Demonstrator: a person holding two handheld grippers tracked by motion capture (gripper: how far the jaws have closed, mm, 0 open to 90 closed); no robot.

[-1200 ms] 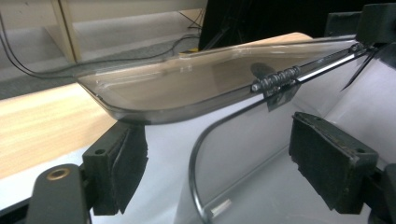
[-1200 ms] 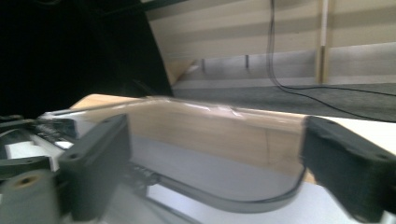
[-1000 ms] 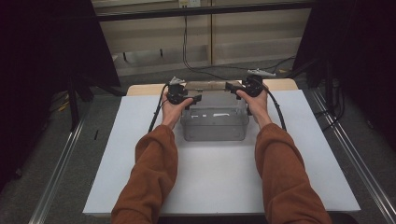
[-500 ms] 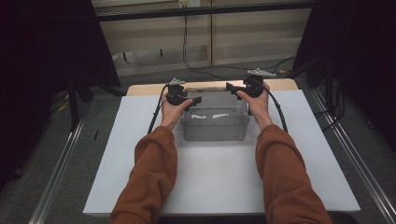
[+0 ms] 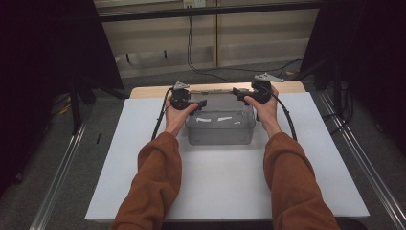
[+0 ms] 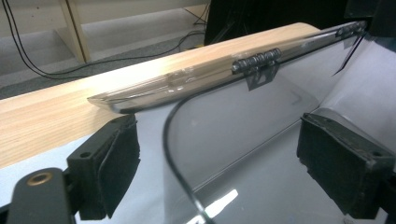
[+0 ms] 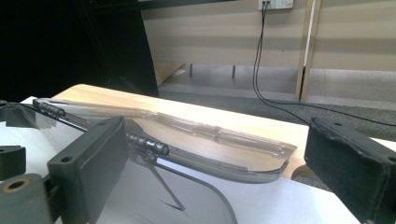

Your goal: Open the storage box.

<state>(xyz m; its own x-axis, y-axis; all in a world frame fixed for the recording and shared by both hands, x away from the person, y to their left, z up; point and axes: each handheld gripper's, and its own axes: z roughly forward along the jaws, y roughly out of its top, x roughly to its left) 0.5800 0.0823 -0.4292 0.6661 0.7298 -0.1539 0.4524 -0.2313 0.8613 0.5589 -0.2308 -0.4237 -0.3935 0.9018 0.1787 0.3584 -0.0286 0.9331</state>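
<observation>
A clear plastic box [image 5: 219,125] stands on the white board [image 5: 220,187] with its hinged lid [image 5: 213,89] swung up and back over the far rim. My left gripper [image 5: 201,104] is at the box's left rear corner and my right gripper [image 5: 238,92] at its right rear corner. In the left gripper view the lid [image 6: 187,81] with its dark hinge [image 6: 257,59] lies beyond my open left gripper [image 6: 224,172], and the box's curved rim [image 6: 170,140] runs between the jaws. In the right gripper view the lid [image 7: 210,140] and a hinge [image 7: 147,144] sit between the wide-apart jaws of my right gripper [image 7: 219,177].
A wooden tabletop edge [image 5: 143,91] shows behind the white board. Metal rails [image 5: 57,177] run along the floor on both sides. Cables [image 5: 191,52] hang by the shelving behind the table. Dark curtains stand at the left and right.
The box's lid, closed a second ago, has been raised and tipped back. Both grippers rose and moved toward the box's rear with it.
</observation>
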